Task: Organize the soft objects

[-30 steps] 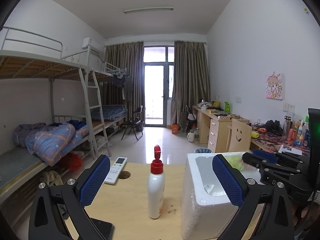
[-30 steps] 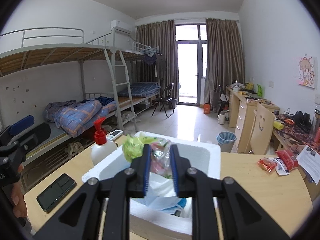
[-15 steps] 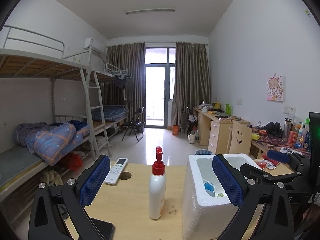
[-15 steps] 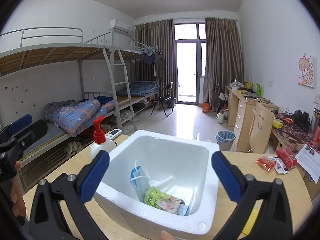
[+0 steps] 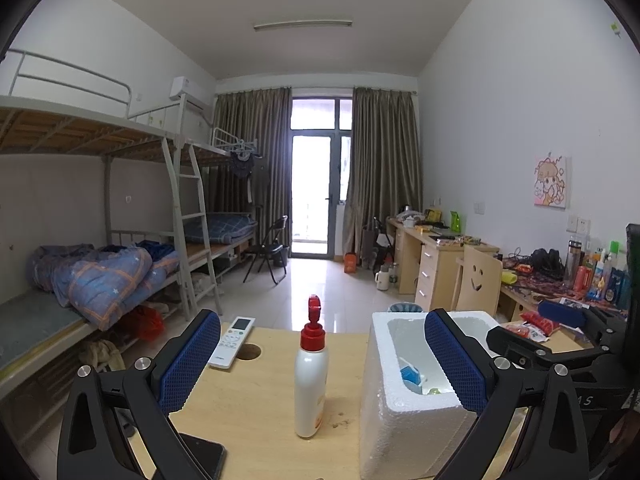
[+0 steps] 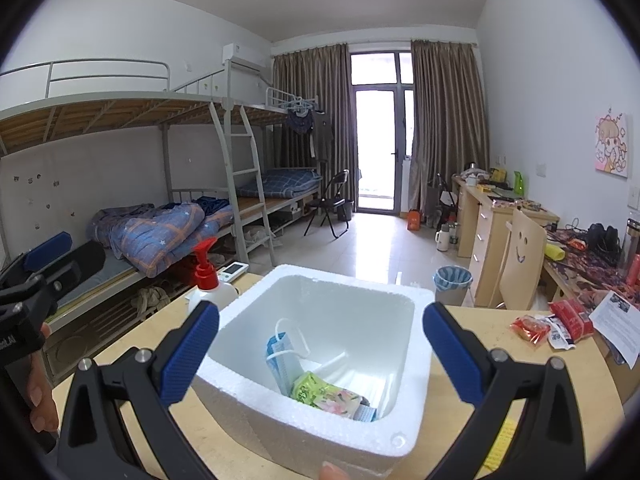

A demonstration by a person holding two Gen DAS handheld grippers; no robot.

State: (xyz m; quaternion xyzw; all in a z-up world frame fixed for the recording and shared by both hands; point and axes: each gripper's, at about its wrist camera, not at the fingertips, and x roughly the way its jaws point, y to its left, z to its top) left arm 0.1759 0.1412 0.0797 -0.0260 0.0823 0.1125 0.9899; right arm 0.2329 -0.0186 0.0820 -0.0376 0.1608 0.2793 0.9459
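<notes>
Right gripper spread wide, empty, above white square styrofoam box. Inside box: blue face mask, green-pink snack packet. Left gripper likewise spread, beside box, framing white red-capped pump bottle.

A white foam box sits open on the wooden desk. Inside, a blue face mask leans against the near-left wall, and a green floral packet lies flat beside it.

Right hand-held gripper gapes over foam box holding snack packet.
</notes>
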